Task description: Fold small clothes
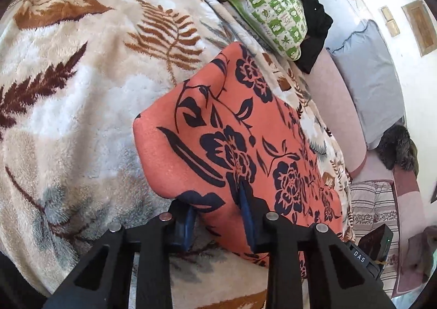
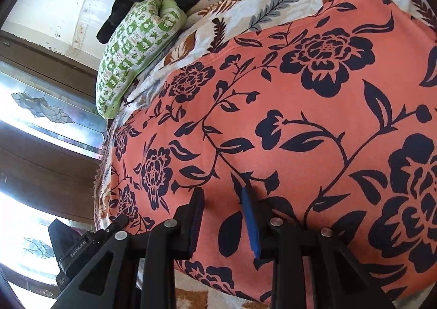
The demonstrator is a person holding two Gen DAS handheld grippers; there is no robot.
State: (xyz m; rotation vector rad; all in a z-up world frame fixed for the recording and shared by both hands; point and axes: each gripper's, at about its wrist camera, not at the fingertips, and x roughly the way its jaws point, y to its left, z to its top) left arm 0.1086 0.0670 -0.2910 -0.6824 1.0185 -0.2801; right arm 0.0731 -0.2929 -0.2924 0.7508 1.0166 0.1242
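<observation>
An orange garment with dark blue flowers lies spread flat on a fluffy leaf-patterned blanket. My left gripper is open at the garment's near edge, one blue pad off its left side and one pad resting on the cloth. In the right wrist view the same garment fills most of the frame. My right gripper is open with both pads down on the cloth near its near edge. Neither gripper holds any fabric.
A green-and-white patterned pillow and a black cloth lie at the far side of the blanket. A grey cushion and a striped cloth sit to the right. A door with patterned glass stands left in the right wrist view.
</observation>
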